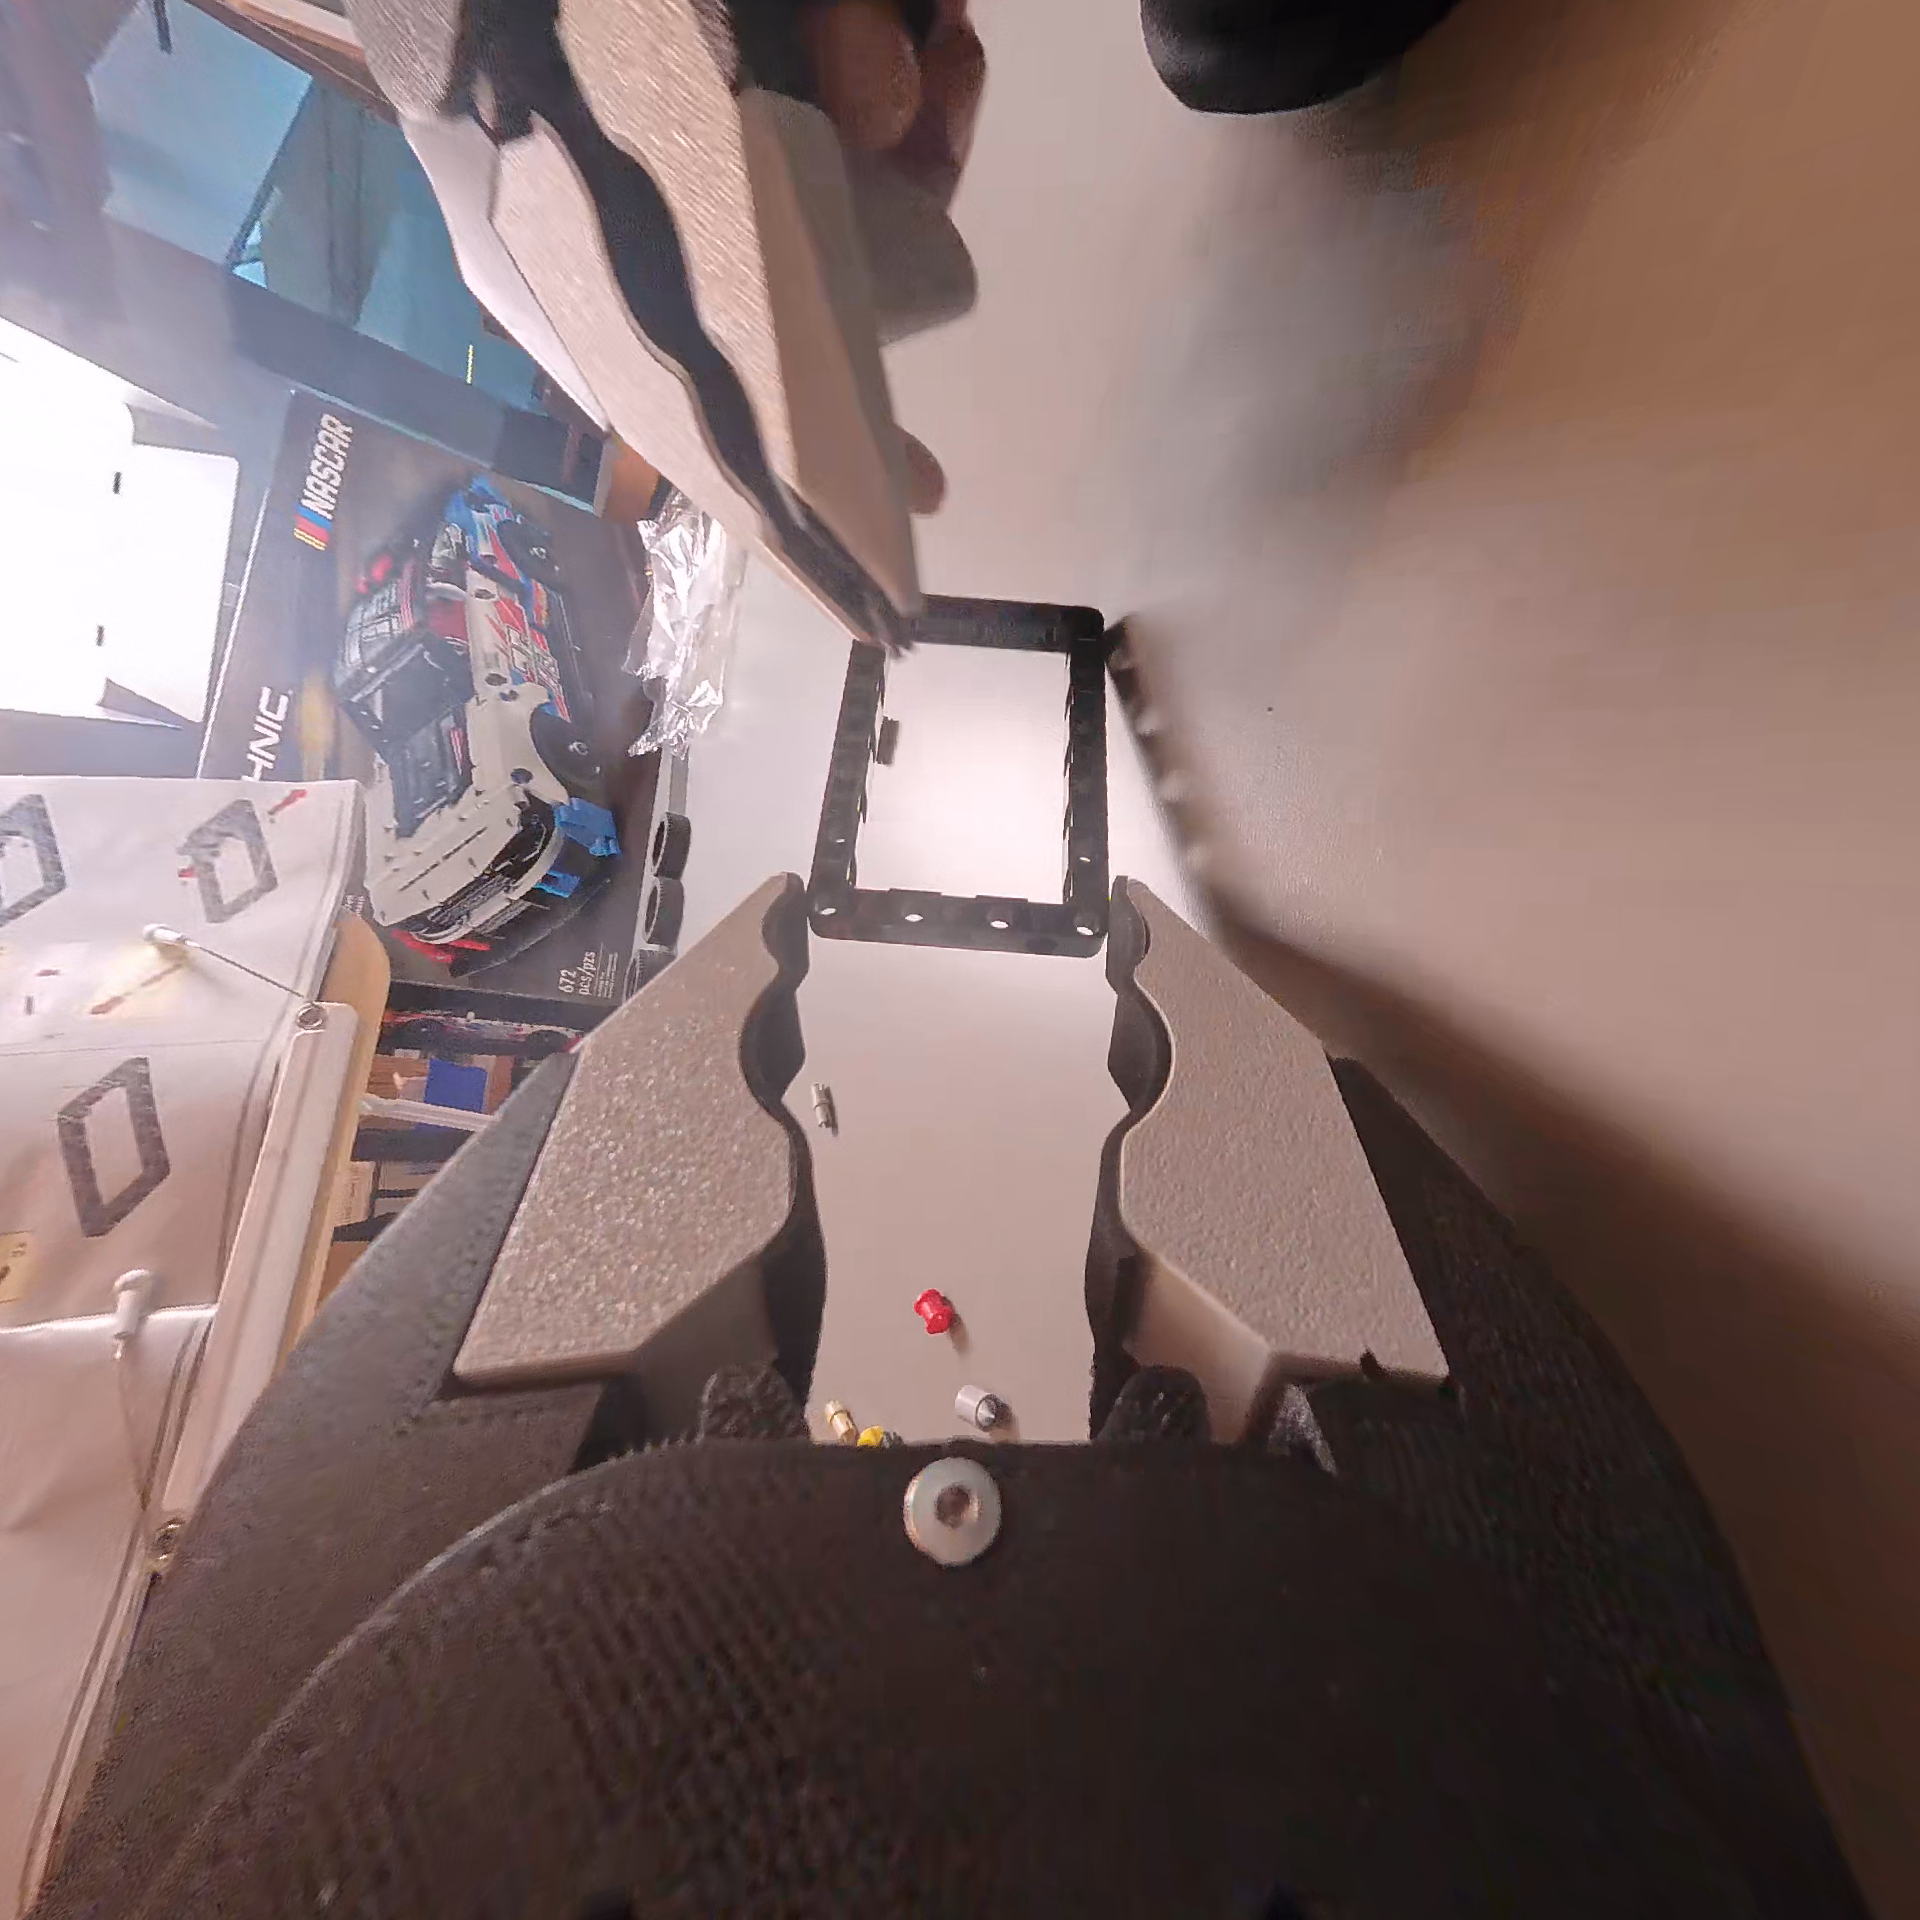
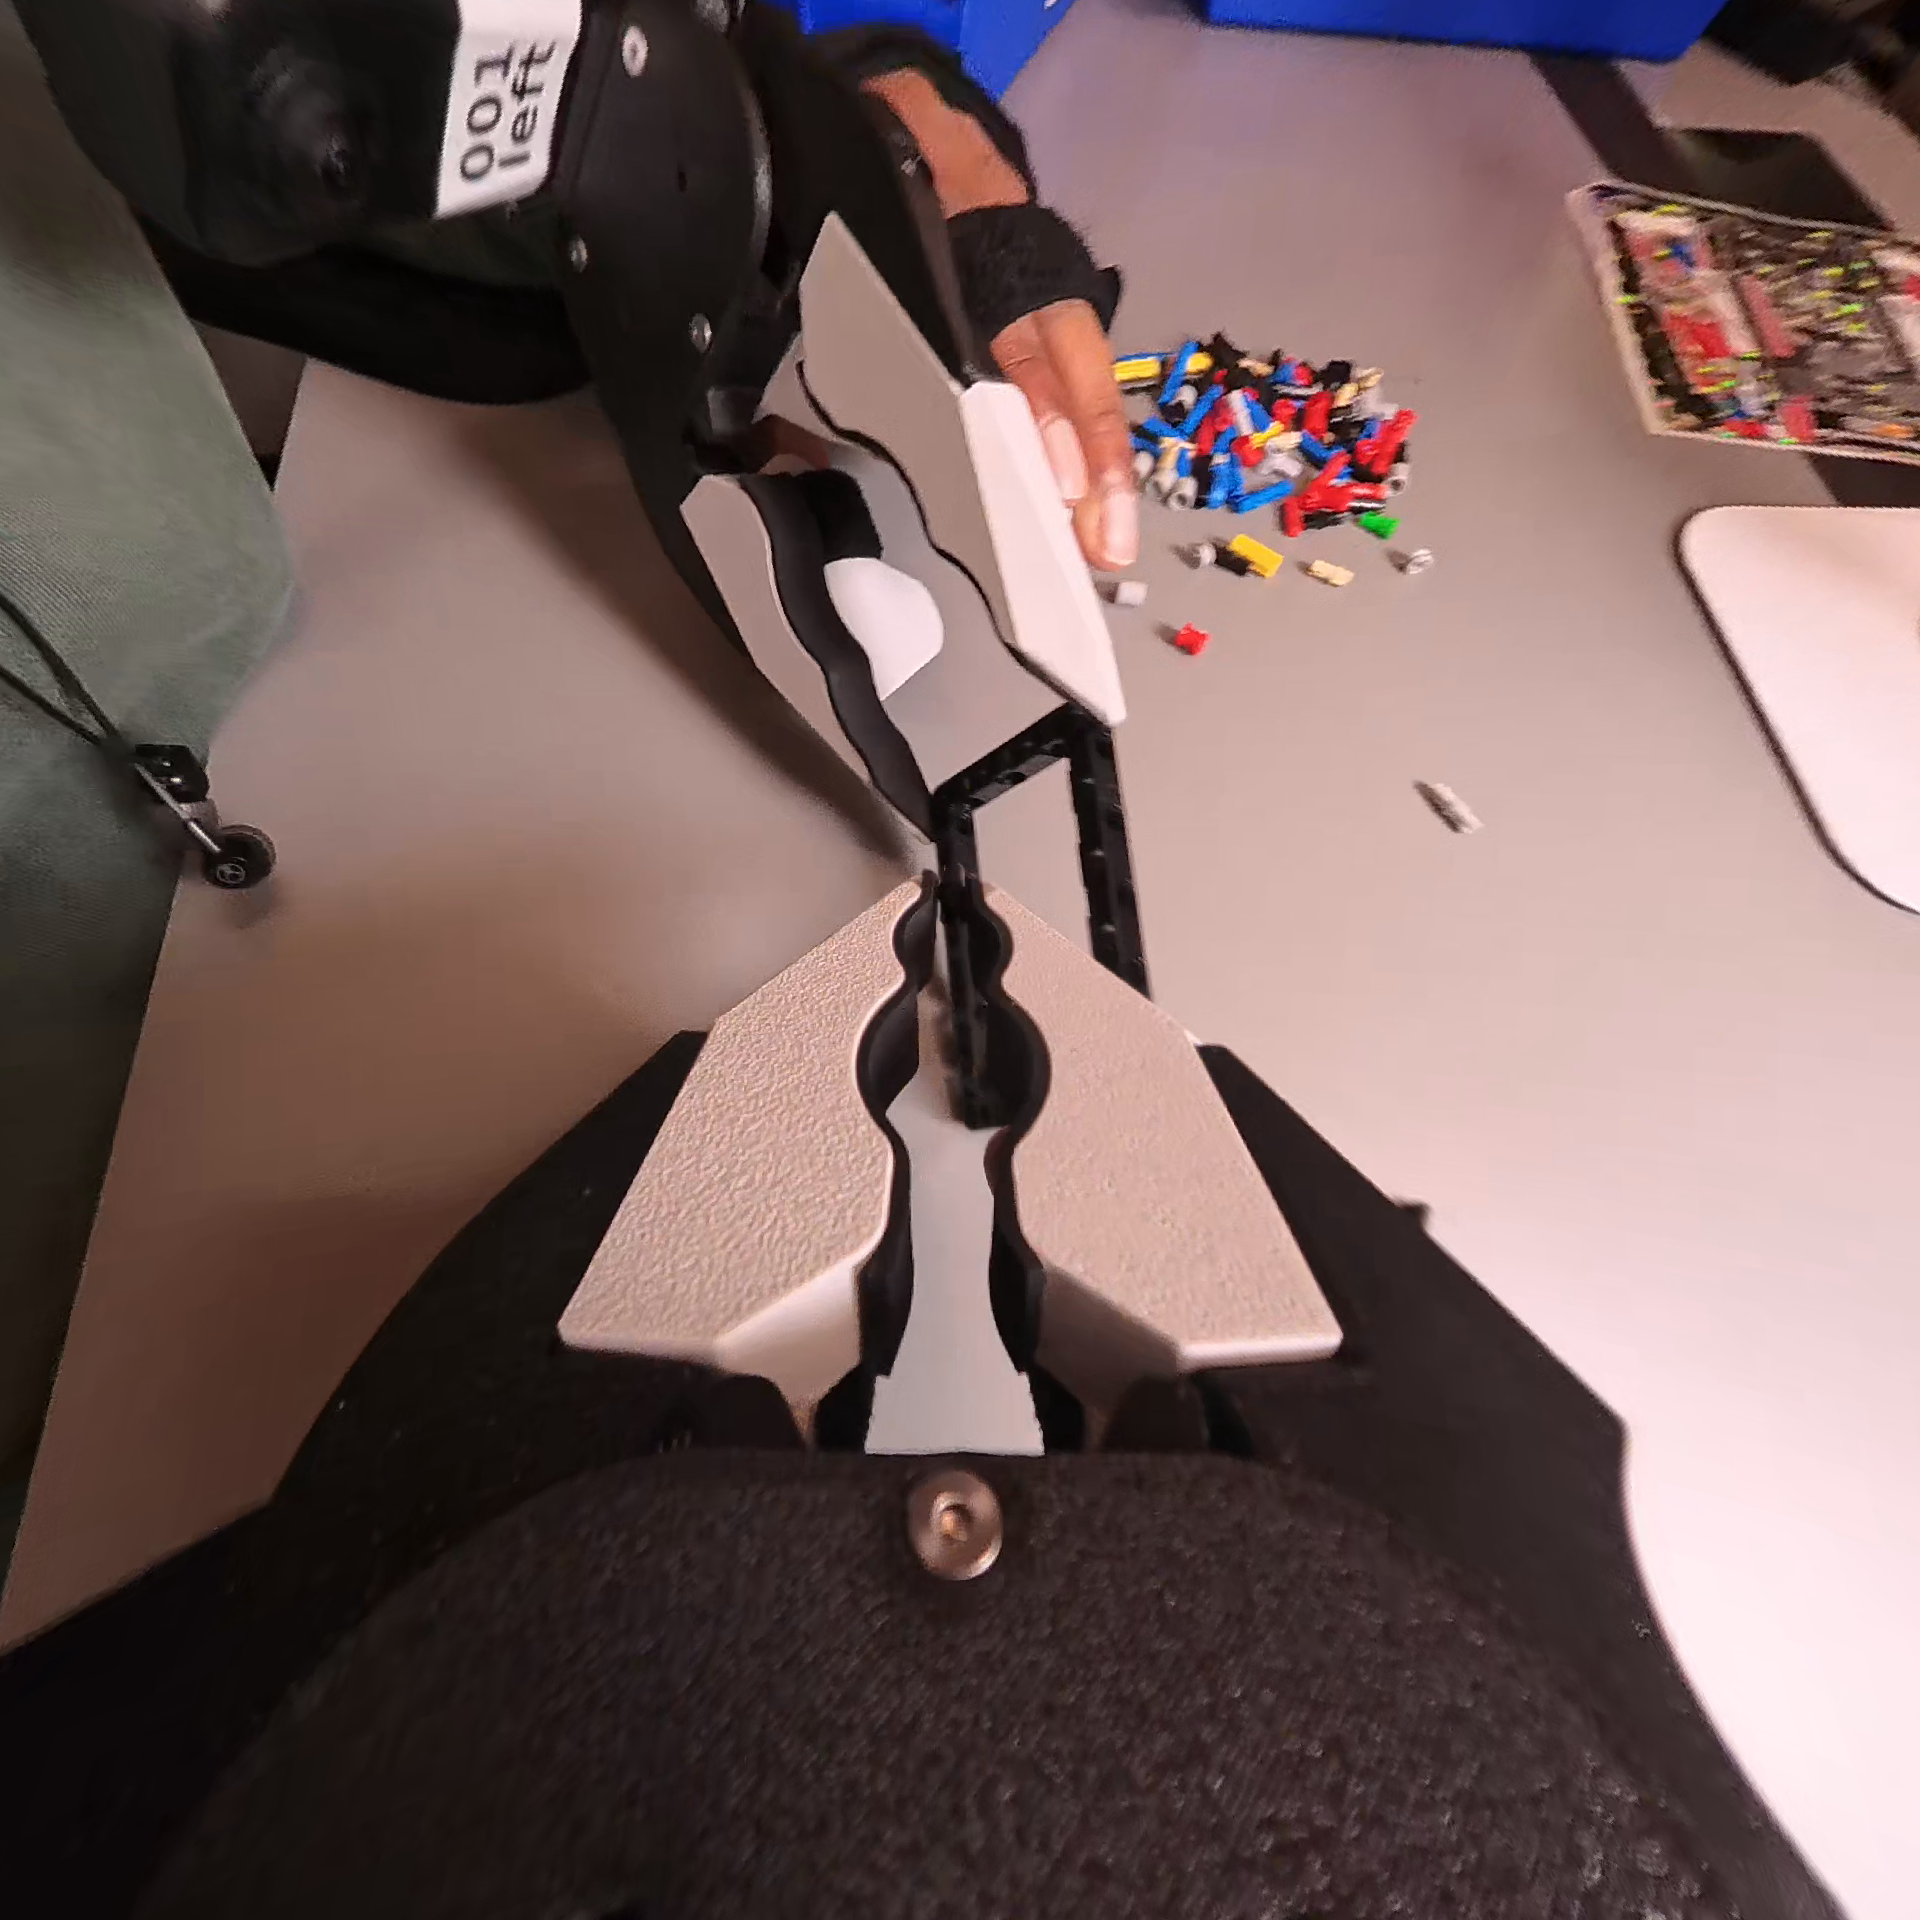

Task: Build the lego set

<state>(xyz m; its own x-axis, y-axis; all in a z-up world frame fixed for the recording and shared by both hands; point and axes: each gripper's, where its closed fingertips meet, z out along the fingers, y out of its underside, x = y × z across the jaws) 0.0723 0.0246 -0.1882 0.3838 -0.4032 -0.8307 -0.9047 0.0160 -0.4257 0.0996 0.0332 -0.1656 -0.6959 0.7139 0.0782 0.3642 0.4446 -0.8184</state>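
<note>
So the black rectangular frame (image 1: 961, 774) is up off the grey table (image 2: 520, 831), held between both grippers. The right gripper (image 2: 951, 914) has its jaws pinched tight on one long side of the frame. The left gripper (image 1: 961, 902) has jaws spread wide, tips at the two corners of a short end, looks like it's touching but it's blurry so can't swear to it. Loose pile of colourful pieces (image 2: 1262, 436) sits far right on the table, a small red piece (image 2: 1190, 637) just nearer. Set box (image 1: 457, 707) is off to the left.
</note>
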